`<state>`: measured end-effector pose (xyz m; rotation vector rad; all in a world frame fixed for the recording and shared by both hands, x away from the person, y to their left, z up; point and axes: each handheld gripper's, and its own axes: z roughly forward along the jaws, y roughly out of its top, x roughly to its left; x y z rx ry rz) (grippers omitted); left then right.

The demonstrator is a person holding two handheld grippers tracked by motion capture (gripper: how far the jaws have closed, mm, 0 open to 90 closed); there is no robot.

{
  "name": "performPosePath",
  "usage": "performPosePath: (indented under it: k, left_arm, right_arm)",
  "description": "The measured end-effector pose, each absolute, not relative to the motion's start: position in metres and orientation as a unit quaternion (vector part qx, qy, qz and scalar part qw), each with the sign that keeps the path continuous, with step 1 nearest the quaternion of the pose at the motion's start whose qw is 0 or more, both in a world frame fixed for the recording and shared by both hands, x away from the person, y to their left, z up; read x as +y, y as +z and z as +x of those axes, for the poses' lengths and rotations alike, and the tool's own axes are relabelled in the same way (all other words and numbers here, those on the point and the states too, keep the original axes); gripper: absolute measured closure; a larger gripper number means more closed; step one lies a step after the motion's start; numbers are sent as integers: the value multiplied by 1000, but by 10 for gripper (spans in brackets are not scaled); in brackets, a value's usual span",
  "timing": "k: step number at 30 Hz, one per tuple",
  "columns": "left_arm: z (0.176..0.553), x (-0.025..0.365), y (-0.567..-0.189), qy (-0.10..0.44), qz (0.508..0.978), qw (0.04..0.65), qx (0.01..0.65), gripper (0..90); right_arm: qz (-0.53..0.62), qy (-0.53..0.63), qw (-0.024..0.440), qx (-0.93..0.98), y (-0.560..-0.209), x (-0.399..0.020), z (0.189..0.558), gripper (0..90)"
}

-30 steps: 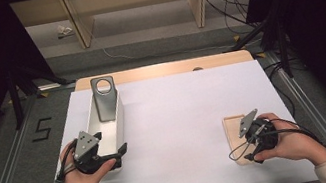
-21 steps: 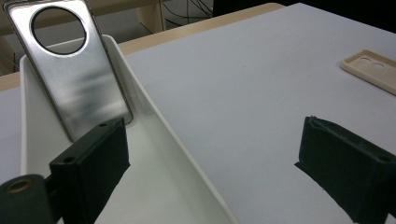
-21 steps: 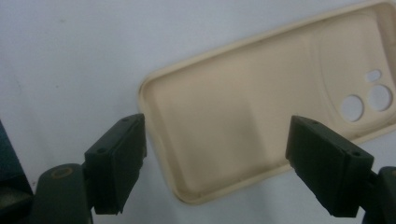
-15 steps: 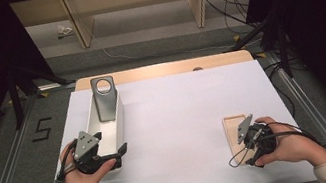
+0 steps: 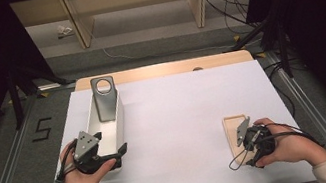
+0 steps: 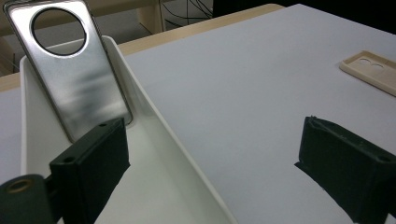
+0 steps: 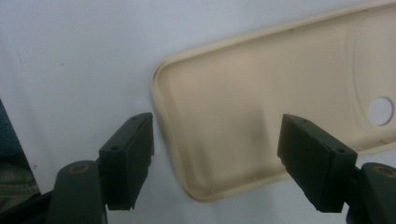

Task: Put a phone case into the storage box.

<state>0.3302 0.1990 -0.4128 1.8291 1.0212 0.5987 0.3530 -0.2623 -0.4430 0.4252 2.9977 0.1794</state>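
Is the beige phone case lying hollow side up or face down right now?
Hollow side up. The beige phone case lies flat on the white table; its raised rim and recessed inside face the right tool's camera.

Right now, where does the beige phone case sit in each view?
High view: beige phone case lies lower right on the white table, under the right gripper.
Left gripper view: far upper right edge.
Right gripper view: centre right, between the open jaws.
Shared landmark: the white table.
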Motion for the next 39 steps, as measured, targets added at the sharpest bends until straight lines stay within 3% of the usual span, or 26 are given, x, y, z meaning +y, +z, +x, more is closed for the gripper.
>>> performPosePath:
  k: [14, 36, 39]
  left_arm:
    - [330, 199, -413, 242, 744, 465, 415, 80]
    - [329, 197, -413, 239, 746, 467, 411, 83]
    - [329, 197, -413, 240, 745, 467, 411, 83]
  right_arm:
    - [129, 40, 47, 990, -450, -260, 354, 373]
    - [81, 30, 18, 996, -447, -252, 345, 853]
    - [75, 32, 15, 997, -448, -252, 346, 866]
